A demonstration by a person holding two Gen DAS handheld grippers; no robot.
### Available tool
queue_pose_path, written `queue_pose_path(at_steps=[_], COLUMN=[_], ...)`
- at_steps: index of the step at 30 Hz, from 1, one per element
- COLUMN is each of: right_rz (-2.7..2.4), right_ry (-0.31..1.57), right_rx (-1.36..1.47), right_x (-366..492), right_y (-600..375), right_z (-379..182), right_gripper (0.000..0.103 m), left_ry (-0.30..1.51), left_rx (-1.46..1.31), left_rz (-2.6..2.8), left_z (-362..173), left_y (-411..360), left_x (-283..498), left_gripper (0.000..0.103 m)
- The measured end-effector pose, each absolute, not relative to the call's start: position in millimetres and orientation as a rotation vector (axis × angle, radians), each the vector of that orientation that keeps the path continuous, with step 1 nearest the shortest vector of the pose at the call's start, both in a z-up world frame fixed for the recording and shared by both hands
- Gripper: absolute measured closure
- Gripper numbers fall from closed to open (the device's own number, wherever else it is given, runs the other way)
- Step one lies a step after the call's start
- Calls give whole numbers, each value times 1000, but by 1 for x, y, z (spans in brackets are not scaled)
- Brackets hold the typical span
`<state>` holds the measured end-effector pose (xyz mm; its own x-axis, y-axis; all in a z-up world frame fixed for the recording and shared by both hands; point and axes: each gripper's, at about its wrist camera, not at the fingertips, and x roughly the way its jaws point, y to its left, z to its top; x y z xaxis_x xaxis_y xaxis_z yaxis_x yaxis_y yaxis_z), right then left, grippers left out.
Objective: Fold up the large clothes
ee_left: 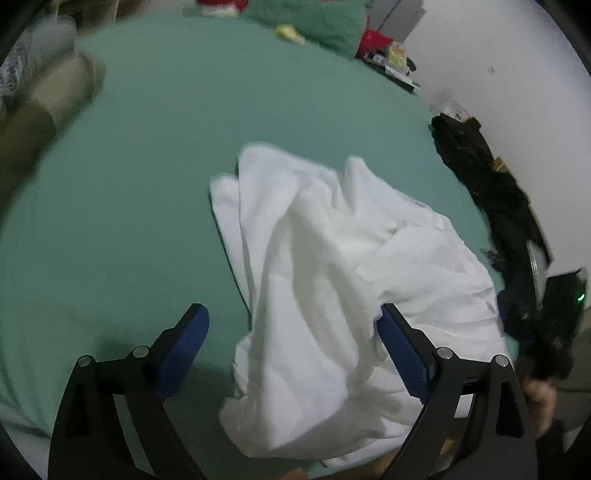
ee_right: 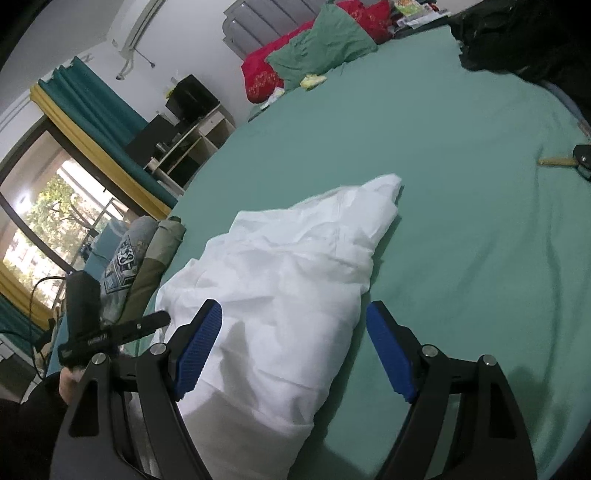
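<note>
In the left wrist view, the left gripper (ee_left: 291, 314) stood with its jaws spread wide, its blue pads (ee_left: 184, 354) well apart, and a crumpled white garment (ee_left: 332, 266) lay bunched in the gap between them on the green bed sheet (ee_left: 147, 184). The cloth draped against the inner face of the right-hand pad, while the other pad stood clear of it over bare sheet. The garment spread from near the middle of the bed toward its near edge, rumpled in loose folds. A dark heap of black clothing (ee_left: 484, 184) lay at the bed's right edge, and a green pillow (ee_left: 314, 22) sat at the far end. In the right wrist view, the right gripper (ee_right: 295, 328) was likewise wide open, gripping nothing; the white garment (ee_right: 288, 280) ran from between the fingers away across the sheet, tapering to a point toward the middle of the bed. The left-hand pad (ee_right: 199, 350) lay at the edge of the cloth, and the right-hand one hung over bare green sheet (ee_right: 461, 221). Folded clothes (ee_right: 140, 266) were stacked at the bed's left edge, near the window (ee_right: 44, 221). A red pillow (ee_right: 266, 70) lay beside the green pillow (ee_right: 321, 48) at the head of the bed.
</note>
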<state>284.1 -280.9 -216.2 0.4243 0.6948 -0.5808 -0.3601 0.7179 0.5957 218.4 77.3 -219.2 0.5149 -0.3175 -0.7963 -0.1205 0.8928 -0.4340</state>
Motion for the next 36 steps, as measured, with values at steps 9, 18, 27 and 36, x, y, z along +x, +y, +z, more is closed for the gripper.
queue_pose_path(at_steps=[9, 18, 27, 36], right_rz=[675, 746, 782, 732], right_ry=[994, 1016, 980, 774], right_rx=[437, 489, 470, 273], right_x=[287, 286, 278, 246], right_y=[-276, -267, -244, -233], right_z=[-234, -242, -238, -176], right_gripper=[22, 36, 74, 80], left_ry=[1064, 1093, 1060, 949], left_rx=[-643, -468, -432, -389], left_rz=[-374, -326, -344, -364], left_z=[-238, -238, -228, -180], left_y=[47, 15, 9, 11], left_x=[232, 238, 229, 210], left_gripper=[5, 9, 79, 83])
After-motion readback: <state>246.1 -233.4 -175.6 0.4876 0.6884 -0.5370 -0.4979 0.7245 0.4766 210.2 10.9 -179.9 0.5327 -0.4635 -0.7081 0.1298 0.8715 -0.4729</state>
